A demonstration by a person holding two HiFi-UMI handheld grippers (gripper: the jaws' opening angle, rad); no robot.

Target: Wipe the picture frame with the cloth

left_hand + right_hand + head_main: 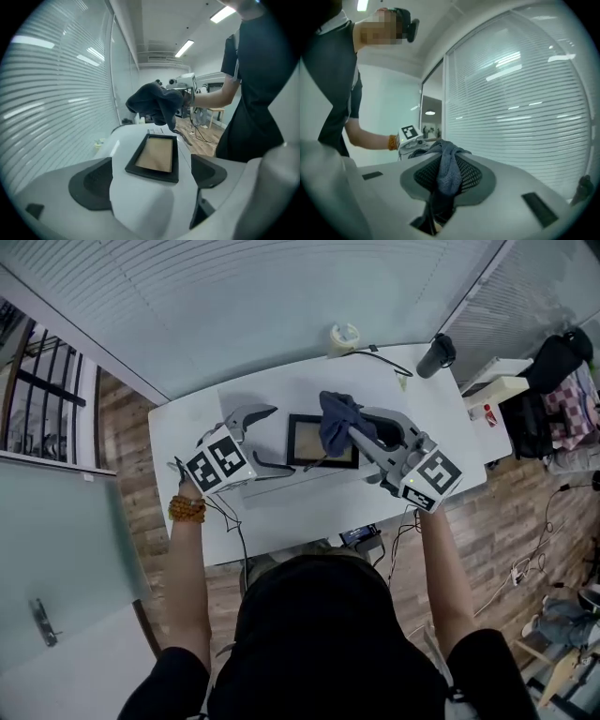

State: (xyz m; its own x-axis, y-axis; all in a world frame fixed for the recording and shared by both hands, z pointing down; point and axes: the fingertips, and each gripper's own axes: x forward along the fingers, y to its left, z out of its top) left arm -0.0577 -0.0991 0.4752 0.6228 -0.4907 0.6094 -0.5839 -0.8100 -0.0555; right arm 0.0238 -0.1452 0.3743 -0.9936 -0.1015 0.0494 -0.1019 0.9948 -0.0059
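Dark blue-grey cloth (337,420) hangs in a bunch from the right gripper (359,430), whose jaws are pressed together on a fold of it; the right gripper view shows the fabric draped over the mesh pad and trailing down between the jaws. The black picture frame (322,442) lies flat on the white table (281,512), and the cloth is raised above its right part, apparently clear of it. The left gripper (267,440) hovers at the frame's left side with its jaws spread and nothing between them; it does not touch the frame. The main risk, as I judge it, is that the frame is unheld on a smooth tabletop, so a wiping stroke could push it across the table instead of cleaning it. Only a small fold is pinched, so dragging could pull the cloth free, and if the bunch is not under the jaw tips, hard plastic could scrape the frame's face.
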